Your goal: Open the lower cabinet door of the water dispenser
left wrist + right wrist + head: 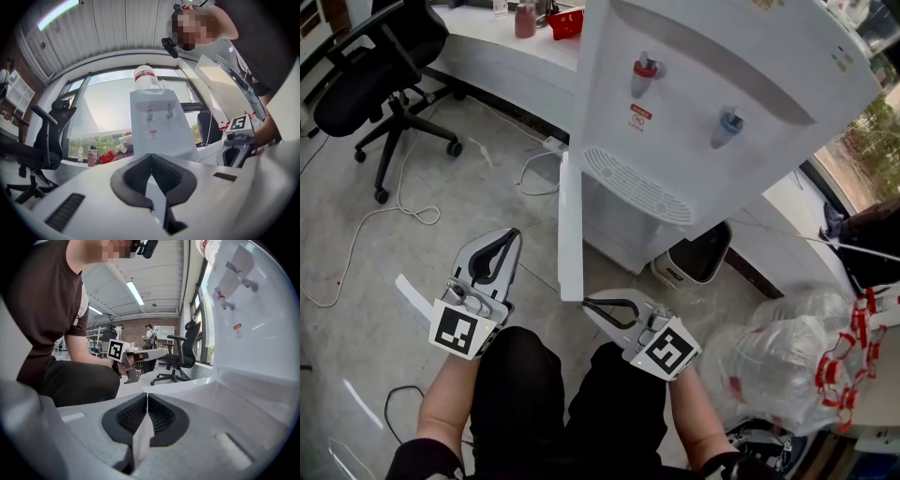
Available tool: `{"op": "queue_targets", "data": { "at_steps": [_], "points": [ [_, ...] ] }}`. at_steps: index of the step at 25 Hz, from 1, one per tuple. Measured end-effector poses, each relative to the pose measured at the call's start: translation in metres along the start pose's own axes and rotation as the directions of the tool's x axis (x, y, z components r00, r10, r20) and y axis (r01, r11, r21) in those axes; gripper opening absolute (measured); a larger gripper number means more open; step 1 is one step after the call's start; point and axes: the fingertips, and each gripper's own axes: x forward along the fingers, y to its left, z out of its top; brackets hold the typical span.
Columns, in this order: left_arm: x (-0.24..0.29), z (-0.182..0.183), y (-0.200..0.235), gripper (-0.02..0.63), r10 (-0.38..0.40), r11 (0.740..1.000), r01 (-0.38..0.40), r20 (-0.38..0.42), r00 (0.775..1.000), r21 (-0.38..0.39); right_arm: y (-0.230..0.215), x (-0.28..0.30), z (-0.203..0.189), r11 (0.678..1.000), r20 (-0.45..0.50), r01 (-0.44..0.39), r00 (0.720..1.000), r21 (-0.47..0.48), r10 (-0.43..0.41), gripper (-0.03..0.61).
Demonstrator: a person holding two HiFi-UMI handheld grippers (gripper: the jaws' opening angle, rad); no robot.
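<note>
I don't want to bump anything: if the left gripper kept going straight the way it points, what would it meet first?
Probably the water dispenser, which stands straight ahead of the left gripper in its own view. Nothing else shows in between, though the depth is unclear.

- A glossy grey floor carries everything.
- The dispenser stands on it, with a bin just beside its base.
- A black chair stands at upper left.
- A white cable and a black cable lie loose.
</note>
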Motion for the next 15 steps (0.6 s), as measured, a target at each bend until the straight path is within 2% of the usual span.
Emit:
{"op": "queue_targets", "data": {
  "at_steps": [11, 15],
  "points": [
    [-0.017, 0.002, 0.018, 0.009, 0.038, 0.998, -0.038, 0.002, 0.999, 0.049, 0.01, 0.036, 0.02, 0.998, 0.037, -0.057, 0.998, -0.012, 0.057, 0.012],
    [-0.022, 0.004, 0.023, 0.009, 0.055, 0.998, -0.055, 0.003, 0.999, 0.039, 0.013, 0.05, 0.027, 0.998, 0.041, -0.067, 0.997, -0.022, 0.067, 0.012]
  ]
}}
